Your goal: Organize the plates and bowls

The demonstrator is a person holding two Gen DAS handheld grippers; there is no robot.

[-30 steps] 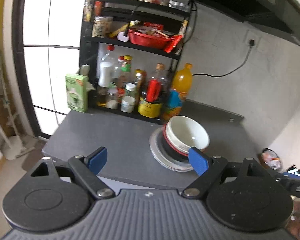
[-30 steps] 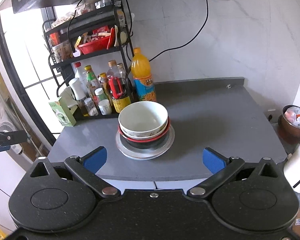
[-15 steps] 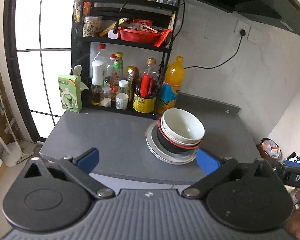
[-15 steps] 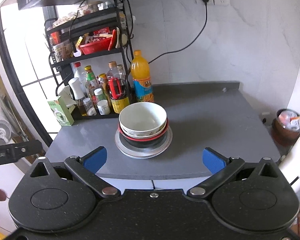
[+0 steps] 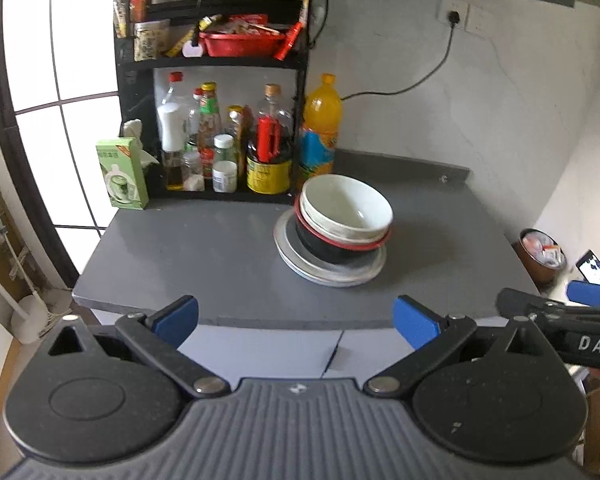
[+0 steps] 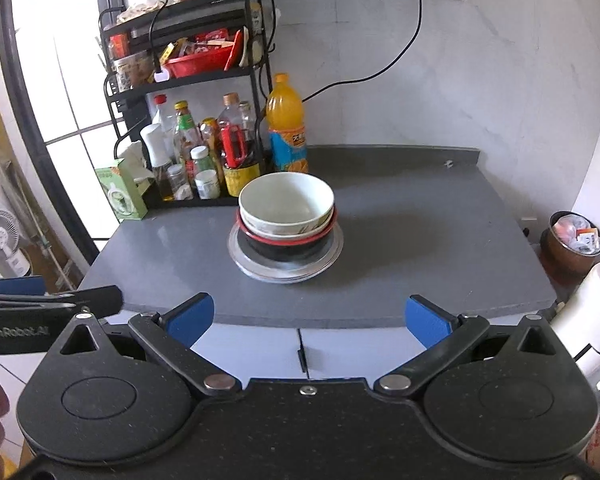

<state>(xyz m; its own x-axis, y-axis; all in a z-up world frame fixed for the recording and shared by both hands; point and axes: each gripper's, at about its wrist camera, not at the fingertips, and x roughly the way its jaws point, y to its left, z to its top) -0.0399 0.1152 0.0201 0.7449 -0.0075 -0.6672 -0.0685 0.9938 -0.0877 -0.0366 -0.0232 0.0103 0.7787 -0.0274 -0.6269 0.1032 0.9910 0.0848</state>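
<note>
On the matte grey surface (image 6: 420, 240) a glossy white bowl (image 6: 286, 200) nests in a black bowl with a red rim (image 6: 288, 246), both stacked on round, shallow grey plates (image 6: 236, 250) near the black wire rack (image 5: 216, 60) of bottles. The left gripper (image 5: 296, 316) and right gripper (image 6: 308, 316) hang short of the surface's front edge. Their blue-padded jaws are spread wide and released, nothing between them.

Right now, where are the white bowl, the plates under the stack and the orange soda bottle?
white bowl (image 6: 286, 200), right wrist view, inside wall
plates (image 6: 336, 250), right wrist view, bare right rim
orange soda bottle (image 5: 320, 148), left wrist view, label
</note>
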